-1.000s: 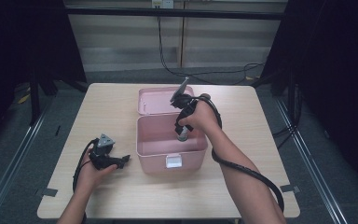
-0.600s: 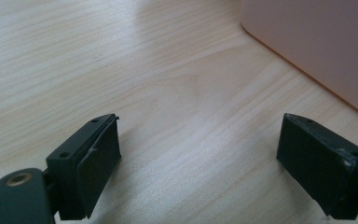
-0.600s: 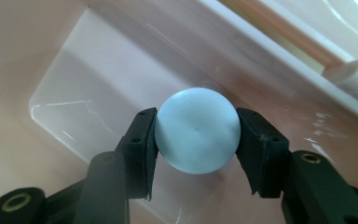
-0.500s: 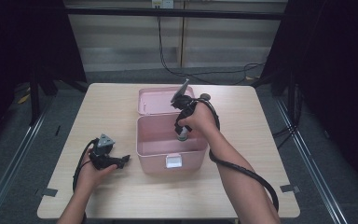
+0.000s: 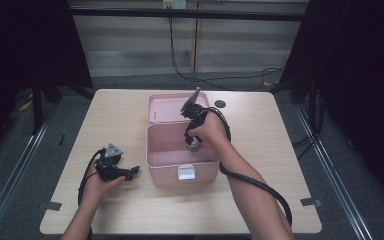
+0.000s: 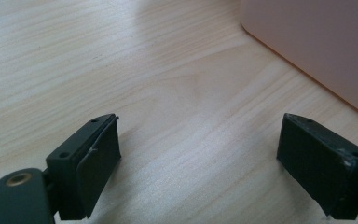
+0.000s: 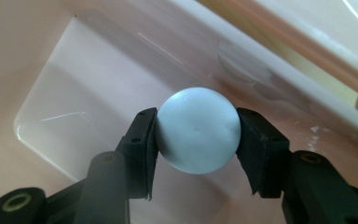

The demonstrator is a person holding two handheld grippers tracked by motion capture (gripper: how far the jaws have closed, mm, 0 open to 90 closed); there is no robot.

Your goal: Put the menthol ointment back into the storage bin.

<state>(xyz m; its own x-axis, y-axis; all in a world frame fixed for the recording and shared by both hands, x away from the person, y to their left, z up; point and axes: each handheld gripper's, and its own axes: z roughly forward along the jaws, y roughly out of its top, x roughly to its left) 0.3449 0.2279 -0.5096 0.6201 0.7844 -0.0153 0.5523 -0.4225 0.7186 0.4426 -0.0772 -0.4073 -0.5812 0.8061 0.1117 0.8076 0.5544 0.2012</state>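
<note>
Pale blue smooth ball (image 7: 199, 129) sits clamped in your right gripper (image 7: 197, 135), inside the pink plastic box (image 5: 160, 160) below; release remains. Your left gripper (image 6: 200, 158) rests open.

A: Pale wooden table (image 5: 115, 120), plain grain.
B: Small dark round disc (image 5: 220, 103) lying near its far edge.
A: Grey tape patches (image 5: 53, 205) at the near corners.
B: Black cables (image 5: 200, 80) trailing over grey floor (image 5: 130, 82) behind.
</note>
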